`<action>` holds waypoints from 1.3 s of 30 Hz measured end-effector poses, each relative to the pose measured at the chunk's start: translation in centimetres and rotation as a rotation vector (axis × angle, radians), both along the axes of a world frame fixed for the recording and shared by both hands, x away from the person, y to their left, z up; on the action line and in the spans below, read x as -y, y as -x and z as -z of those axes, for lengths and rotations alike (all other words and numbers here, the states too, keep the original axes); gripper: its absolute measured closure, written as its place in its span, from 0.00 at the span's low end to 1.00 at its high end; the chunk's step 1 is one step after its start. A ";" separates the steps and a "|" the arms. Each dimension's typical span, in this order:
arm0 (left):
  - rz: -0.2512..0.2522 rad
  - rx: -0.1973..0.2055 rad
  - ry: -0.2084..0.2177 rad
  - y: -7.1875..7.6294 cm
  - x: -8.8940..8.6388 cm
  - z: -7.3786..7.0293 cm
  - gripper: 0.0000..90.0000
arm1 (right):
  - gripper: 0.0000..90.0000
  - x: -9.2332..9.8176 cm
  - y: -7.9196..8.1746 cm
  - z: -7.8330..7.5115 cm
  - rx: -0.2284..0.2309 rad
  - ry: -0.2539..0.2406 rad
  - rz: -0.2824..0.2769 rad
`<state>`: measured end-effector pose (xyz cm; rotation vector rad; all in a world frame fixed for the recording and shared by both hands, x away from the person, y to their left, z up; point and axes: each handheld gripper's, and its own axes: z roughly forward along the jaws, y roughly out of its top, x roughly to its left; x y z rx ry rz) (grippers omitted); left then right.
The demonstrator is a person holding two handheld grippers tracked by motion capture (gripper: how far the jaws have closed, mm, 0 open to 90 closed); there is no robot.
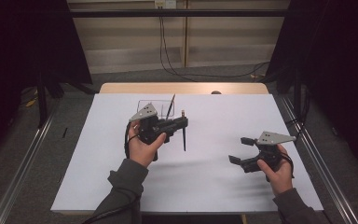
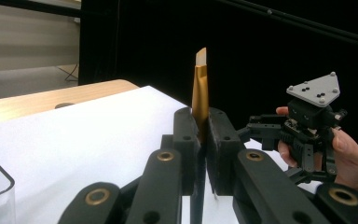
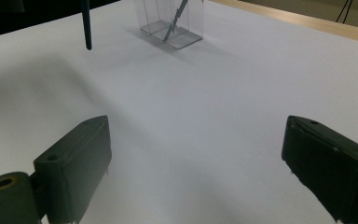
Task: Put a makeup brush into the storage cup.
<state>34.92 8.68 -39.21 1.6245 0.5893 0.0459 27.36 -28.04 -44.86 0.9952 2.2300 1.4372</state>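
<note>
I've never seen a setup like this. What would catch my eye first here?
Probably the left tongs, near the middle of the white table: they are clamped shut on a slim brush with a gold-coloured ferrule, held upright. Just behind them stands a clear plastic box with another brush leaning in it. To the right, the right tongs are open and hold nothing.

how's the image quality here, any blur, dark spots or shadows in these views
High view: dim, black curtains at the sides, soft shadows under both hands on the white table sheet. Left gripper view: the left claw and its slim gold-tipped brush look sharp against a black background. Right gripper view: the open right claw is blurred up close; the clear plastic box is slightly soft.
</note>
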 end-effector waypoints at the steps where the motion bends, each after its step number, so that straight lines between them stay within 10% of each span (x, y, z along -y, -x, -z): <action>1: 0.000 0.000 0.000 0.0 0.0 0.0 0.93 | 0.09 0.0 0.0 0.0 -0.002 0.001 -0.001; 39: -0.006 0.006 -0.006 -0.1 -0.3 -0.3 0.93 | 0.09 0.7 1.1 -0.1 0.002 0.008 -0.004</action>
